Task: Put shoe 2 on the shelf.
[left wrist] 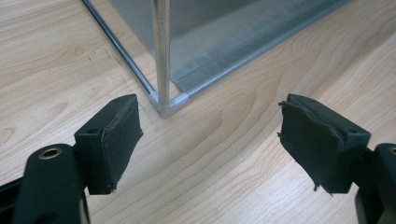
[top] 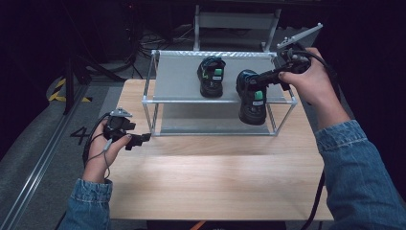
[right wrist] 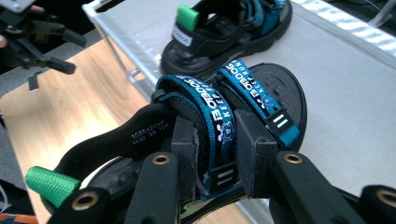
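Dark curtains surround a light wooden desk [top: 215, 177] that carries a two-level metal rack [top: 177, 79] near its far edge. One black sandal [top: 211, 76] already stands on the upper shelf, and the second sandal [right wrist: 261, 88] hangs over the front right edge of that shelf, held by the right hand-held gripper [right wrist: 217, 154], whose jaws are closed on a blue strap [right wrist: 217, 126]. I judge the sandal light, with a stiff rubber sole but soft straps, so it may swing or tilt; a grip on the strap close to the sole, or on the sole edge, seems steadier. The left hand-held gripper [left wrist: 210, 135] is wide open and holds nothing, beside the rack's front left corner post [left wrist: 162, 51].
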Motion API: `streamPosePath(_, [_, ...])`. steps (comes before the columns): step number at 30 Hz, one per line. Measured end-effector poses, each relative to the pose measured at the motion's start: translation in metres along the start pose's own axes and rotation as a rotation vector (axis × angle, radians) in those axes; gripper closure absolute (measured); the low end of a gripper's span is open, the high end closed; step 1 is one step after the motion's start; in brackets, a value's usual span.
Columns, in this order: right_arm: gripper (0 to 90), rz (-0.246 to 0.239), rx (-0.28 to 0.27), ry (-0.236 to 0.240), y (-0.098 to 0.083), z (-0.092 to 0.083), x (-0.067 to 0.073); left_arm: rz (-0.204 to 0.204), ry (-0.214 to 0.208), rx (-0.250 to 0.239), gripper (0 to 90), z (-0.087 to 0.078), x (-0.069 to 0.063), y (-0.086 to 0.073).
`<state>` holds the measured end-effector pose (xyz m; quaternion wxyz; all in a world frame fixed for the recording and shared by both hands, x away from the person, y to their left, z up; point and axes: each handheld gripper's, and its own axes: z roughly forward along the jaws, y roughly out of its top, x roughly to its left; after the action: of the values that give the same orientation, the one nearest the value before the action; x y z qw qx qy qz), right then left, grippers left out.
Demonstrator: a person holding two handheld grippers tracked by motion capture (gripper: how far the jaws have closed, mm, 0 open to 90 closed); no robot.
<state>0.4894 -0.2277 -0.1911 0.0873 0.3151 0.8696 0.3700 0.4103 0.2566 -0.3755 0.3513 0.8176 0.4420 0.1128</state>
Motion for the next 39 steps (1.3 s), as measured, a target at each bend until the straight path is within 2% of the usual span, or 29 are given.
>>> streamPosePath(8, [71.4,0.024,0.010,-0.003,0.010,0.020,-0.016,-0.006,-0.003,-0.002,21.2,0.002,0.003,-0.001])
streamPosePath(22, [71.4,0.070,-0.005,0.062,0.026,0.058,-0.035,-0.015,-0.011,-0.013,21.0,0.001,0.006,-0.002])
streamPosePath(27, [71.3,0.065,0.009,0.050,0.032,0.069,-0.037,-0.014,-0.012,-0.015,20.9,0.001,0.008,-0.003])
streamPosePath(34, [70.4,0.081,0.001,0.038,0.032,0.078,-0.042,-0.018,-0.013,-0.015,20.8,0.001,0.009,-0.003])
streamPosePath(37, [64.7,0.095,-0.035,0.035,0.031,0.078,-0.040,-0.020,-0.015,-0.013,20.8,0.001,0.008,-0.003])
streamPosePath(39, [60.1,0.068,-0.044,0.009,0.031,0.074,-0.037,-0.019,-0.013,-0.009,20.8,0.001,0.008,-0.003])
